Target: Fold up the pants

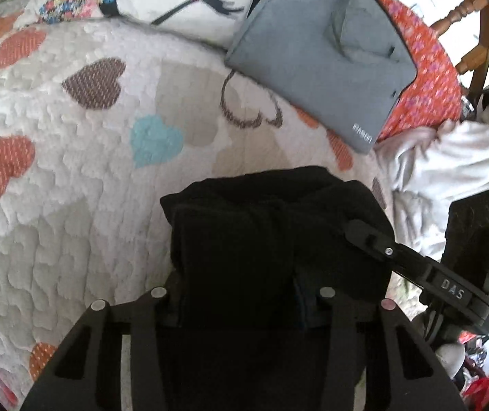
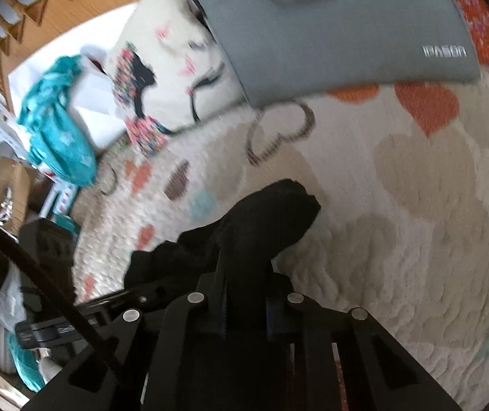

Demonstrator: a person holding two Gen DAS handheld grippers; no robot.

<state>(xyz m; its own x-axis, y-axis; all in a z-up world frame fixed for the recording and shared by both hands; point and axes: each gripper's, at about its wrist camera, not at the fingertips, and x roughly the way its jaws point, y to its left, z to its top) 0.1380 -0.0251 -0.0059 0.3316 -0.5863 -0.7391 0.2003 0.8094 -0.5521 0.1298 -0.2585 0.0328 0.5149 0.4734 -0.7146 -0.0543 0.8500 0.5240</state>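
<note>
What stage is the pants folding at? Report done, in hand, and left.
Done: the black pants already look bunched into a thick, layered bundle on the heart quilt, not spread flat.
In hand: the left gripper and right gripper are each closed on a part of that bundle.
Left: laying it down neat; the edges look uneven, so I judge more folding remains.
</note>
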